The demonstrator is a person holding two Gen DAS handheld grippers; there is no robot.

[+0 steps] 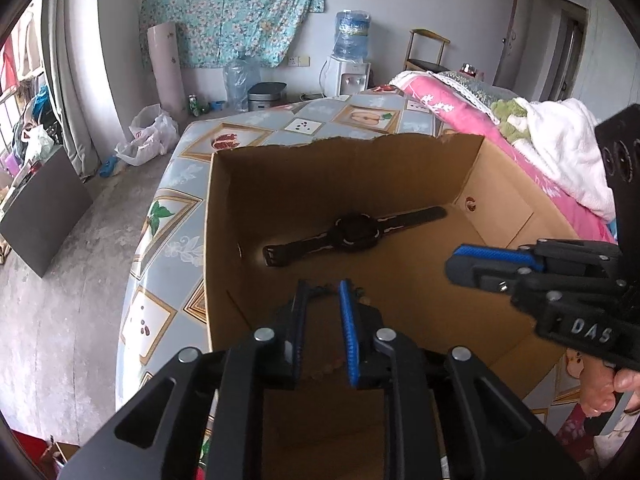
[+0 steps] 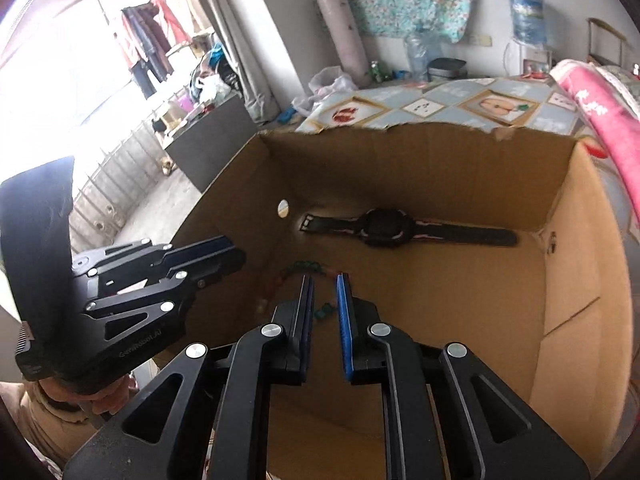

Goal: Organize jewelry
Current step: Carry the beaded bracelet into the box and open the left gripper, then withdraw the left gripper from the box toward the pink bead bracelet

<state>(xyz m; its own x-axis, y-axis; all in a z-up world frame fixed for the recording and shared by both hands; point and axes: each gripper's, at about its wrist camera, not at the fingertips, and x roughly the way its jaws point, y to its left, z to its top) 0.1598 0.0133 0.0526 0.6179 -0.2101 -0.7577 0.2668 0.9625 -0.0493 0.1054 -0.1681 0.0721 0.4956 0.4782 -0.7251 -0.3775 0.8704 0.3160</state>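
An open cardboard box [image 1: 320, 184] [image 2: 420, 168] stands on the table. A black wristwatch [image 1: 356, 232] [image 2: 384, 228] lies flat on the box floor near the far wall. A bead string with green and reddish beads [image 2: 306, 267] [image 1: 362, 293] lies on the floor nearer to me. My left gripper [image 1: 323, 284] [image 2: 236, 256] hangs inside the box at the left with a narrow gap between its jaws; beads show below its tips. My right gripper [image 2: 324, 278] [image 1: 454, 266] hangs beside it, also with a narrow gap, over the string. Neither pair of pads presses on anything.
The table [image 1: 176, 240] wears a blue cloth printed with framed fruit. A bed with pink and white bedding [image 1: 560, 152] runs along the right side. A water dispenser [image 1: 348, 60], bottles and plastic bags stand on the concrete floor by the far wall.
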